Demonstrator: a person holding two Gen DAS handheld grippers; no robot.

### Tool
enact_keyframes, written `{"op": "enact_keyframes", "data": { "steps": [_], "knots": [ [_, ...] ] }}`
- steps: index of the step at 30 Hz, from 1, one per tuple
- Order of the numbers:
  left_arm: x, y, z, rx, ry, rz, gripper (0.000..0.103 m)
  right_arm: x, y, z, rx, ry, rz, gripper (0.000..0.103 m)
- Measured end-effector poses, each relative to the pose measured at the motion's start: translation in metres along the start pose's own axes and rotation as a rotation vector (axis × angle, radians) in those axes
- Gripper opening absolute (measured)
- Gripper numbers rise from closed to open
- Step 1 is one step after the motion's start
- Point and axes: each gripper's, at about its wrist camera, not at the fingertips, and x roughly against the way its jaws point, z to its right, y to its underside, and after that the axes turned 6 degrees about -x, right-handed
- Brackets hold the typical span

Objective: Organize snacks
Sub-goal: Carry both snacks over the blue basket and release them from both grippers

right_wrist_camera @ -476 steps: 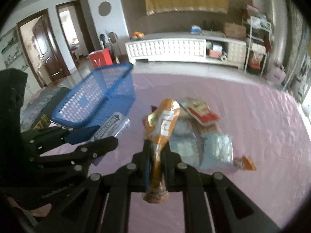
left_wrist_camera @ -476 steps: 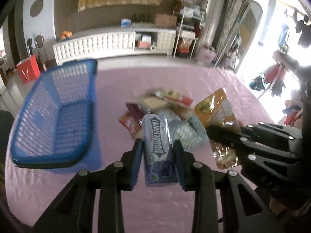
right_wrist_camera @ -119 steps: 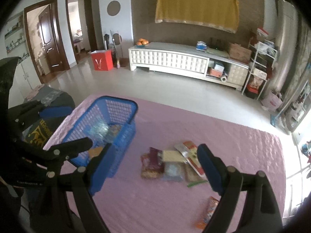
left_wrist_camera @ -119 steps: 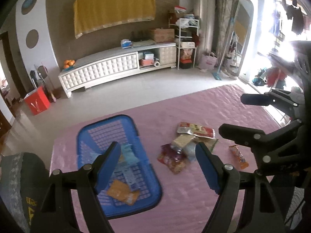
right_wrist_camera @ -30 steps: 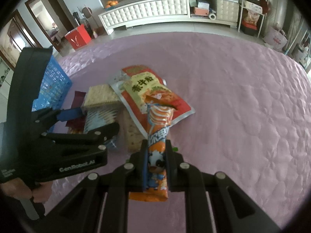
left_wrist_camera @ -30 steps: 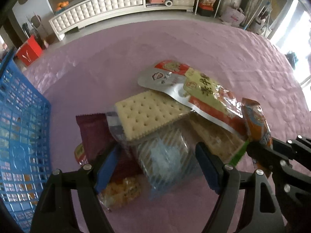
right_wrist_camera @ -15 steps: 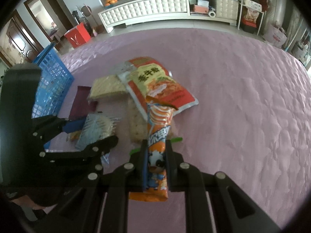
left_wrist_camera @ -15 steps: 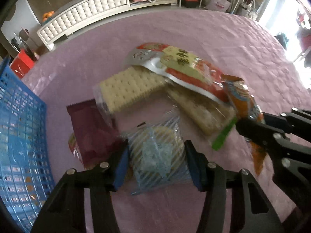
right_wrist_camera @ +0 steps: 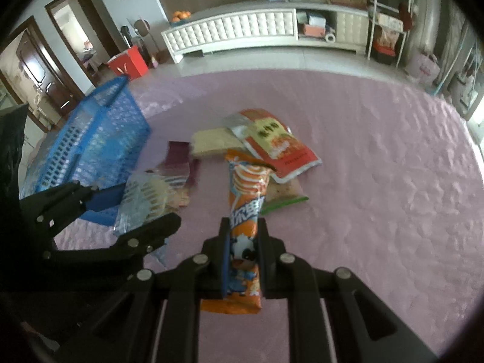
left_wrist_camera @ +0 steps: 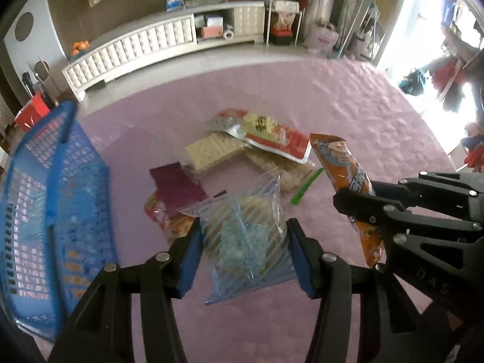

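Both packets are held clamped: the striped bag (left_wrist_camera: 246,236) by the left gripper (left_wrist_camera: 245,260), the orange wrapper (right_wrist_camera: 243,230) by the right gripper (right_wrist_camera: 242,257). Each is to be released over the blue basket (left_wrist_camera: 45,187), at the left.

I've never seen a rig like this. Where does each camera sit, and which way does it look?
Left wrist: on the left gripper, looking down its fingers at a clear striped bag; right gripper at right.
Right wrist: on the right gripper, gripping an orange packet; left gripper at left.
Shared: blue basket, snack pile, pink cloth.
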Motion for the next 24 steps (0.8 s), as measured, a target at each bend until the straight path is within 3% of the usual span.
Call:
{"op": "enact_keyframes", "data": {
  "steps": [13,24],
  "knots": [
    [0.108,0.034,-0.048,0.013,-0.084,0.153,0.051,0.043,0.0,-0.092,0.119,-0.059,0.074,0.019],
    [0.157,0.066,-0.114,0.049,-0.168,0.194,0.051,0.04,-0.006,-0.177,0.248,-0.131,0.093,0.019]
  ]
}}
